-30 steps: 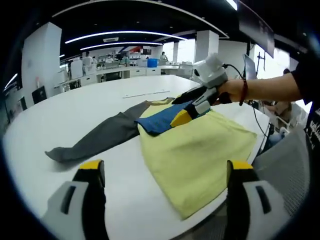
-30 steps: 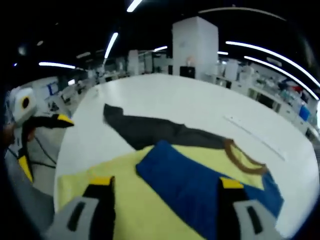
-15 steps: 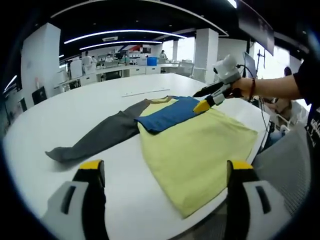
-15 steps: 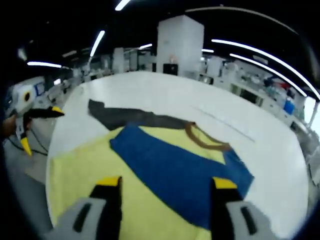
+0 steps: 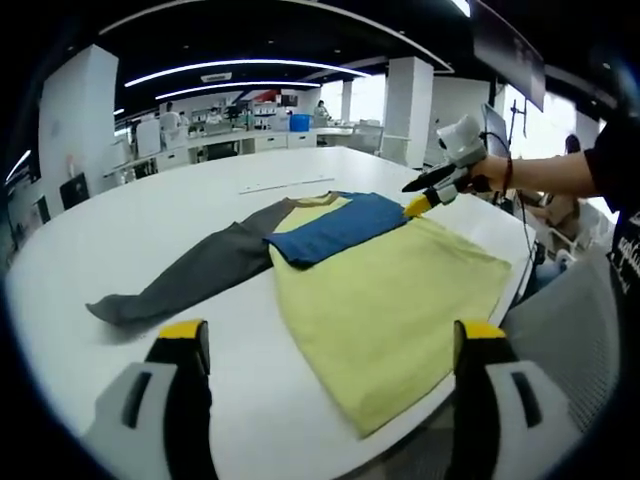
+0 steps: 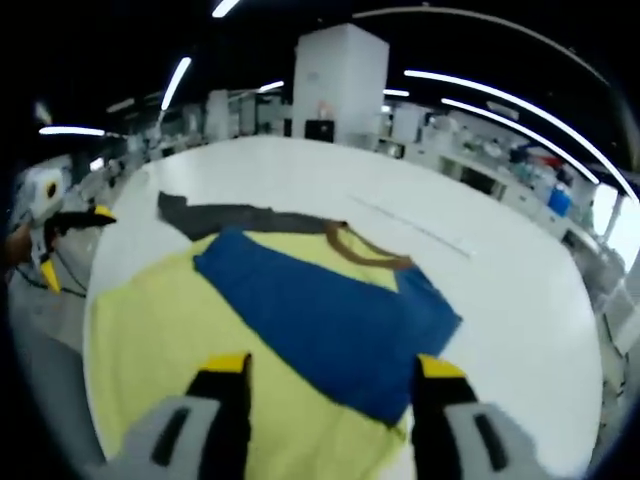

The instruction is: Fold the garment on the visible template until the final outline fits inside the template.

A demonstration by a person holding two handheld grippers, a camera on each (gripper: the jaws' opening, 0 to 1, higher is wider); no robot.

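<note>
Garment [image 5: 385,290] lies flat on the white tabletop [image 5: 120,230] in the left gripper view: yellow body near, blue sleeve [image 5: 335,225] folded across it, grey sleeve [image 5: 190,280] stretched left. Left gripper [image 5: 325,400] jaws stand wide, empty. Right gripper [image 5: 432,192] hovers at the far right; I cannot tell its jaw state there.

Right gripper view: right gripper [image 6: 325,400] jaws spread wide above the garment [image 6: 150,330], holding nothing; left gripper [image 6: 55,235] sits far left.

Left gripper view: set low at the near edge of the surface [image 5: 120,230], facing across the garment [image 5: 380,300] toward the right claw [image 5: 425,195]. Right gripper view: close above the garment [image 6: 300,310], facing back toward the left claw [image 6: 70,245]. Both views share the garment and surface.
</note>
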